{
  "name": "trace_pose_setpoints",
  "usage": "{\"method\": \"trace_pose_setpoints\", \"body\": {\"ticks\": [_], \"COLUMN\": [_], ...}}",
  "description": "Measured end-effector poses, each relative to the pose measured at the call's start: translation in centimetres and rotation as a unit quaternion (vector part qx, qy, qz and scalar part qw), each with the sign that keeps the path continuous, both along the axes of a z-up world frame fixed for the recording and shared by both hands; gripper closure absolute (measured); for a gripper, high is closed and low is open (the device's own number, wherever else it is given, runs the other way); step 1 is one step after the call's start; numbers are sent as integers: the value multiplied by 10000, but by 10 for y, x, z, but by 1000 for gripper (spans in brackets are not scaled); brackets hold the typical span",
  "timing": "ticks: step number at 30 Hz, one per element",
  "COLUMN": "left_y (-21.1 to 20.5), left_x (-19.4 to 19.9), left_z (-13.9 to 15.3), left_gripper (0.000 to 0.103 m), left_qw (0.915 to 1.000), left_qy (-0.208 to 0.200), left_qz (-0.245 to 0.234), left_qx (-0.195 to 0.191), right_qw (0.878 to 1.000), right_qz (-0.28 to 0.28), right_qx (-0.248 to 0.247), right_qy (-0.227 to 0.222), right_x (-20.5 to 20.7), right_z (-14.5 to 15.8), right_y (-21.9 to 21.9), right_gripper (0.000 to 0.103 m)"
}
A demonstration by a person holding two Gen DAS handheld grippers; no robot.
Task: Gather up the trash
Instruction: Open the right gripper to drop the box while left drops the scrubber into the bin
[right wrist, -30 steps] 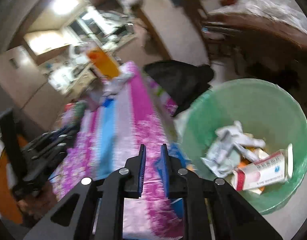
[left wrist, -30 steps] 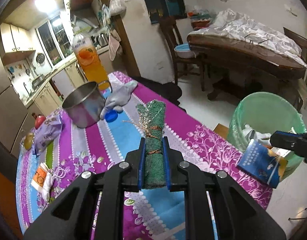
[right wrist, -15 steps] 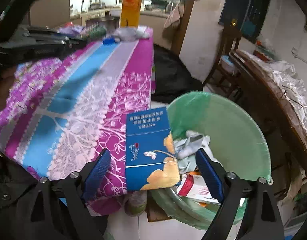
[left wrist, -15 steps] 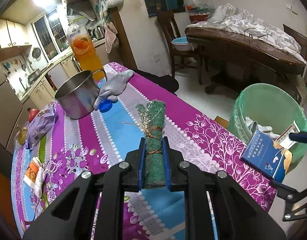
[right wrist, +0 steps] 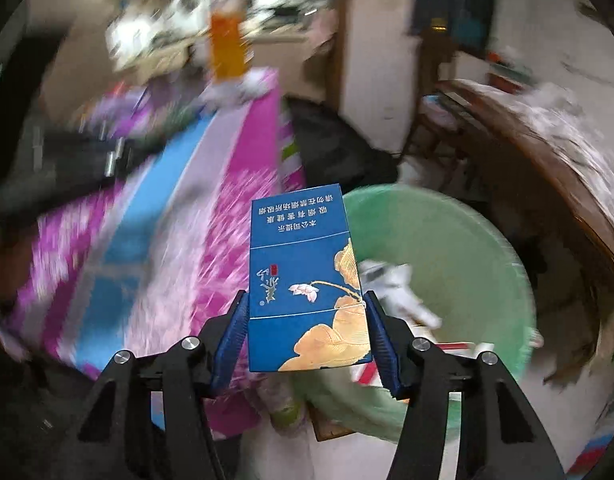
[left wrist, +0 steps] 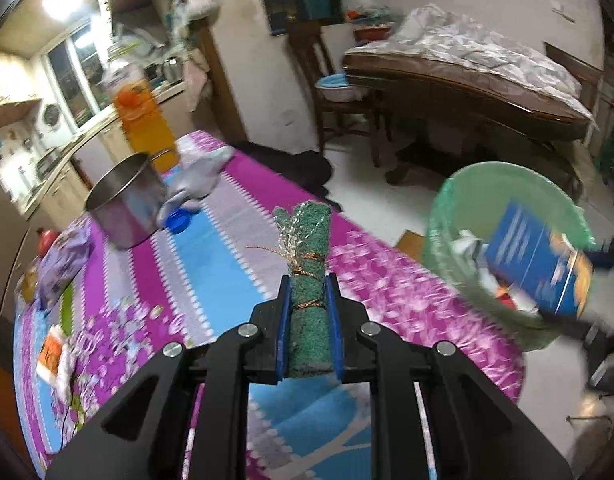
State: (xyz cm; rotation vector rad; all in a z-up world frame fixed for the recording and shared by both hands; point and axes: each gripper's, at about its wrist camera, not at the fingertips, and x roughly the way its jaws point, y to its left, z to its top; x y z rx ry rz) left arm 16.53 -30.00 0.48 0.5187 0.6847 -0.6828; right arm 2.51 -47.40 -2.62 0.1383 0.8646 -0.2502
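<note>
My left gripper is shut on a rolled green scouring pad tied with thin wire, held above the purple flowered tablecloth. My right gripper is shut on a flat blue cigarette box with gold clouds, held at the near rim of the green trash bin. In the left wrist view the blue box hangs over the bin. The bin holds crumpled paper and a red-and-white carton.
On the table stand a steel pot, an orange juice bottle, a grey cloth, a blue cap and wrappers at the left. A wooden chair and a covered table stand behind.
My right gripper has closed on the blue box and swung with it toward the bin; both views are blurred by motion. The left gripper keeps its hold on the pad.
</note>
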Motion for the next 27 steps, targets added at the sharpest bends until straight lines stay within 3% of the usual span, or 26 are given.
{"method": "trace_pose_setpoints", "body": {"ticks": [3,7,11,12,17,20,26,27], "left_y": [-23,-59,-93,-105,-136,-146,-159,-161], "left_x": [-8,-23,-32,-31,-30,-31,-27,-27], "left_z": [7,14,15,13,1,-5,-12,-14], "left_gripper": [87,87,87,87,87,87,86,71], "left_qw": [9987,9907,9720,9631,9425,9399,9461,9483], "left_qy": [93,370,897,1187,1641,1666,1454,1376], "left_qz": [-497,-1307,-2173,-2417,-2907,-2972,-2877,-2839], "left_qx": [-12,-9,-16,-22,152,227,318,332], "right_qw": [9978,9911,9823,9800,9745,9726,9738,9749], "right_qz": [-629,-1240,-1633,-1697,-1842,-1869,-1768,-1691], "right_qx": [189,481,881,1000,1165,1221,1262,1283], "right_qy": [-84,79,247,287,541,644,675,670], "right_x": [-20,-40,-52,-55,-58,-54,-33,-29], "right_z": [30,50,53,54,49,44,34,32], "right_y": [-34,-73,-98,-103,-116,-120,-125,-125], "right_gripper": [45,45,45,45,45,45,44,43]}}
